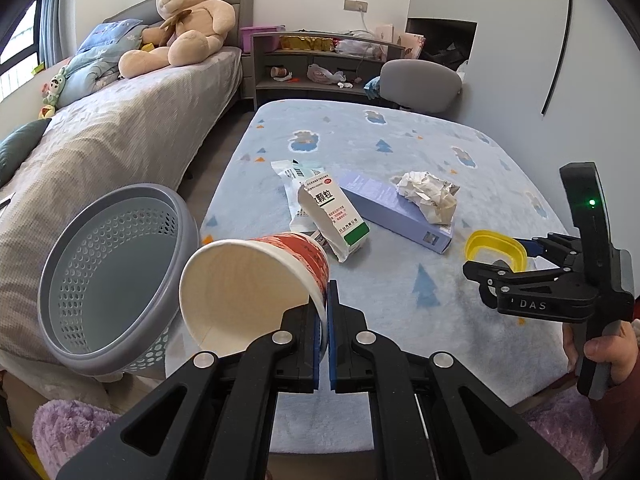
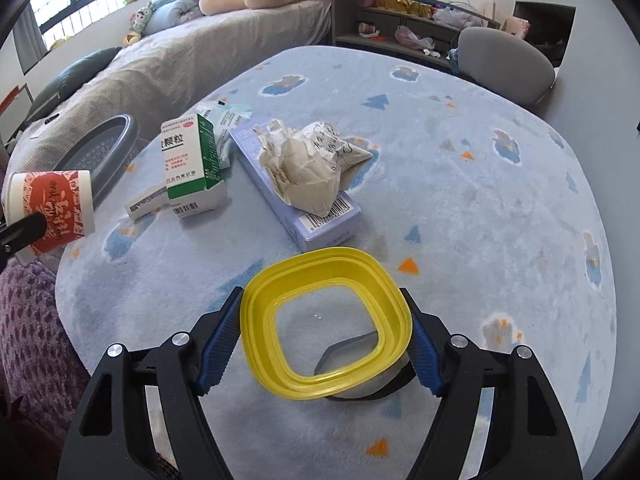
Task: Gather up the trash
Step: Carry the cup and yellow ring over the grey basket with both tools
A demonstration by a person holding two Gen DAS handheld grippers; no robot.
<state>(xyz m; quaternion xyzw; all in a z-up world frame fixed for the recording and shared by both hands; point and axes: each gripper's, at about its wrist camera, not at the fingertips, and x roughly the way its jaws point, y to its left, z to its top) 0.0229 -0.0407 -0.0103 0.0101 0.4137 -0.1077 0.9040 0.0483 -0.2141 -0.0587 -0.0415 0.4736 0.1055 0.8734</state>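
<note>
Beside the grey basket [image 1: 108,280]: two pickups.
Left gripper [image 1: 327,320] fingers pinch paper cup [image 1: 256,284] rim; right gripper [image 2: 326,344] fingers clamp yellow-rimmed container [image 2: 328,324] on worktop [image 2: 480,200].

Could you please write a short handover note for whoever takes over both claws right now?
Left claw: shut on the rim of the paper cup, held beside the grey basket, which looks empty.
Right claw: its pads sit around the yellow-rimmed container; a firm grip is not confirmed.
On the blue cloth: green-and-white box, purple box with crumpled paper on top, and a wrapper.
Done: nothing binned yet.
Left: drop the cup, then collect the rest.
</note>
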